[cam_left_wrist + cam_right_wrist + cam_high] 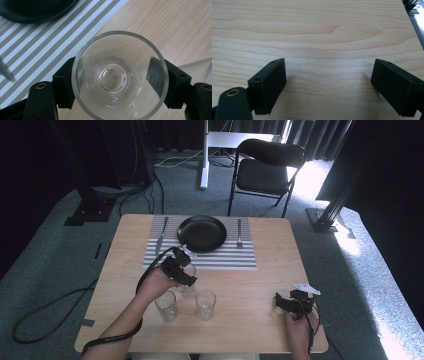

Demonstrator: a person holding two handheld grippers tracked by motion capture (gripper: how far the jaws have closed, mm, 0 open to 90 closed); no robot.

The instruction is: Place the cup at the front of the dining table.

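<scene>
The left gripper [184, 270] is clamped on a clear glass [120, 76], one black pad pressed to each side of its wall. In the high view the held glass [188, 281] sits just under the gripper, near the front edge of the striped mat [200, 257] and a little beyond two more glasses, one [166, 306] by the left hand [155, 282] and one [205, 304] to its right.

The left gripper view looks straight down the glass's mouth to its round base, with bare worktop [170, 30] and mat [32, 47] beneath; whether the base touches the worktop cannot be told. The rim of the black plate [35, 10] shows at the top left.

The right gripper [292, 304] rests at the worktop's right front, well apart from the glasses. Its own view shows its jaws wide apart with nothing but wood grain [324, 37] between them.

The high view alone gives the layout: plate [202, 233] on the mat, knife [162, 235] left, fork [239, 233] right.
</scene>
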